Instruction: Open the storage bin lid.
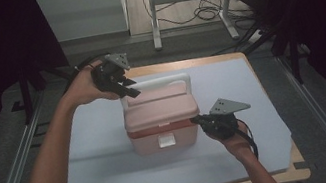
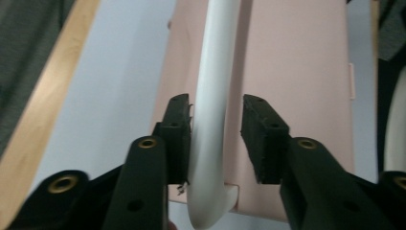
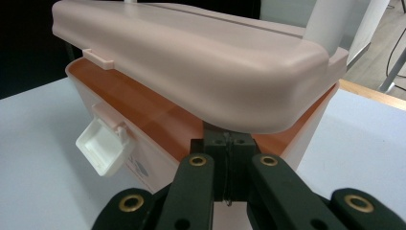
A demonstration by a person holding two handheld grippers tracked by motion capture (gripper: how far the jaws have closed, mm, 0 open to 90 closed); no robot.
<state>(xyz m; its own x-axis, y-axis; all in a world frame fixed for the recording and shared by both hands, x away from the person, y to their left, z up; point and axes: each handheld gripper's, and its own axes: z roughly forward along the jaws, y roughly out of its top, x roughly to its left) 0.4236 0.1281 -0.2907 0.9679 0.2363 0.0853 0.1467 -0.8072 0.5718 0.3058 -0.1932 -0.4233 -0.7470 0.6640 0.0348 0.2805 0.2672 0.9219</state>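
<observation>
Showing one box [image 1: 160, 122], two hand-held grippers.

My left tongs [image 2: 215, 139] straddle the white handle [image 2: 210, 96], bare gap on its right side. The pink box [image 1: 160, 122] blocks the bench [image 1: 106, 182] middle; my right tongs [image 3: 225, 143] are wedged under its lid [image 3: 191, 62]. Bench stays free all around.

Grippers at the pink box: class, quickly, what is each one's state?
Left gripper: open, white handle between its jaws, one pad touching.
Right gripper: shut, tips under the lid edge.
</observation>
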